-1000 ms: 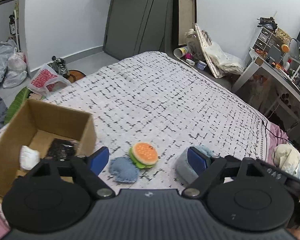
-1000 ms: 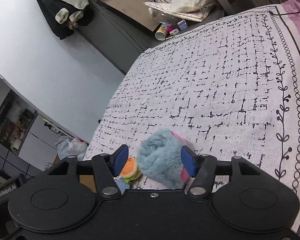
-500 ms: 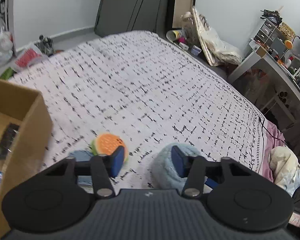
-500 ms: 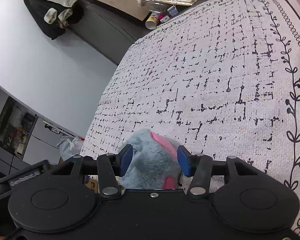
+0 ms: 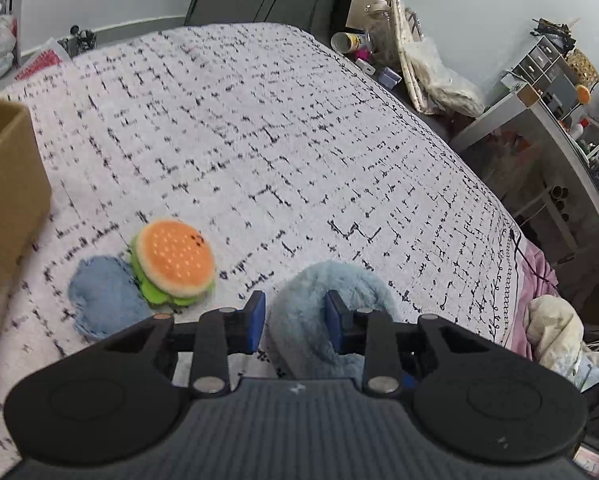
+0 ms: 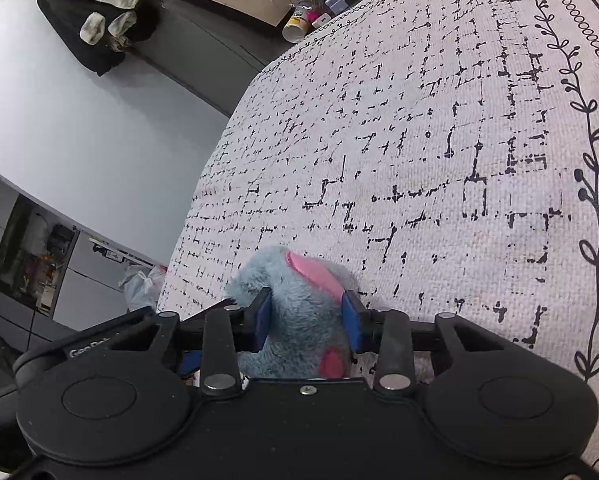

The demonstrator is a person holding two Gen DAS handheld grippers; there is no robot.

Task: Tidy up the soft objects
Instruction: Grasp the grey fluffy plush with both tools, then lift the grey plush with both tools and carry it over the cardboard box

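Observation:
A fluffy blue plush toy (image 5: 331, 292) with pink patches (image 6: 299, 308) lies on the patterned bedspread (image 5: 259, 140). My left gripper (image 5: 295, 322) is shut on one end of it. My right gripper (image 6: 305, 322) is shut on its body, near the pink patches. An orange and green burger plush (image 5: 173, 262) sits left of my left gripper, resting against a flat blue fabric pad (image 5: 103, 296). A cardboard box (image 5: 7, 184) stands at the far left edge of the left wrist view; its inside is hidden.
Bags and cups (image 5: 399, 60) lie on the floor past the bed's far edge. A desk (image 5: 559, 120) with clutter stands to the right. Crumpled fabric (image 5: 555, 328) lies off the bed's right side. A dark wardrobe (image 6: 219, 32) stands beyond.
My left gripper moved right, away from the box, and closed on the blue plush. My right gripper narrowed from open around the plush to gripping it.

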